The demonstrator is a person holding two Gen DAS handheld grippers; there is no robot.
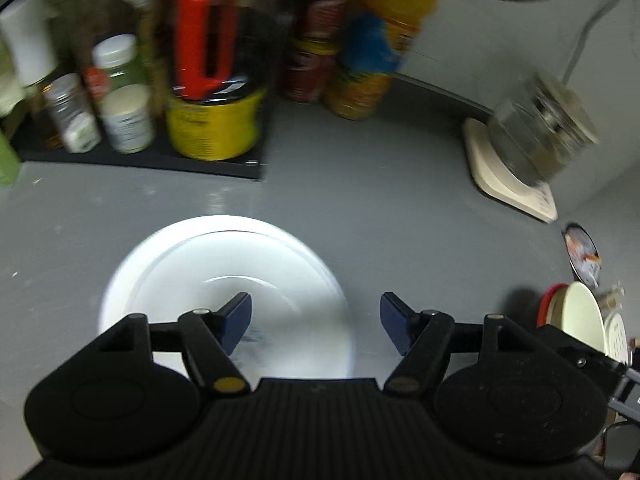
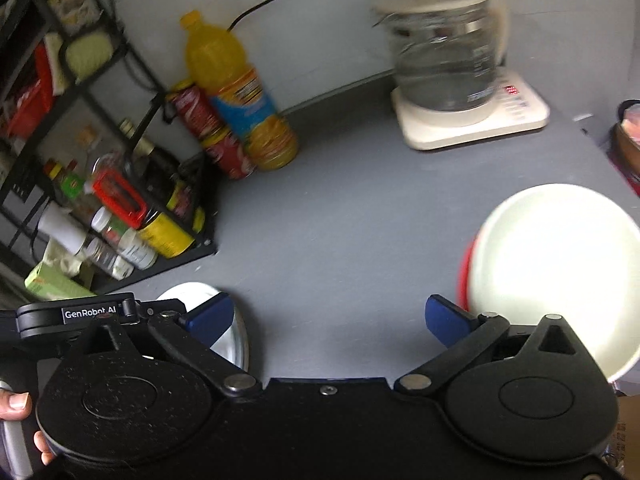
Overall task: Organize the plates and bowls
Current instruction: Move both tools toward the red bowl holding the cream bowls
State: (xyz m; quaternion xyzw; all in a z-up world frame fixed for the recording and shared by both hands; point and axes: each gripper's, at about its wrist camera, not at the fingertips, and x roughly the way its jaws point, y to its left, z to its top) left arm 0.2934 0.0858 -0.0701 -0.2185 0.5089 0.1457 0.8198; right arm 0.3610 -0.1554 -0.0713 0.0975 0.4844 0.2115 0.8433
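Observation:
A white plate (image 1: 224,280) with a clear glass bowl resting in it lies on the grey counter (image 1: 360,208), under and just ahead of my left gripper (image 1: 316,322). That gripper is open, with nothing between its blue pads (image 1: 394,320). In the right wrist view my right gripper (image 2: 328,322) stands wide open over bare counter (image 2: 340,240), holding nothing. A cream bowl (image 2: 556,276) nested in a red one (image 2: 464,272) sits just right of it. The white plate (image 2: 232,344) peeks out behind its left finger. The cream bowl (image 1: 584,316) also shows at the left view's right edge.
A black rack (image 2: 120,200) of jars and bottles stands at the left. An orange juice bottle (image 2: 236,92) and red cans (image 2: 212,132) stand by the wall. A glass kettle (image 2: 444,48) on a cream base is at the back right. A person's fingers (image 2: 16,404) hold the left gripper.

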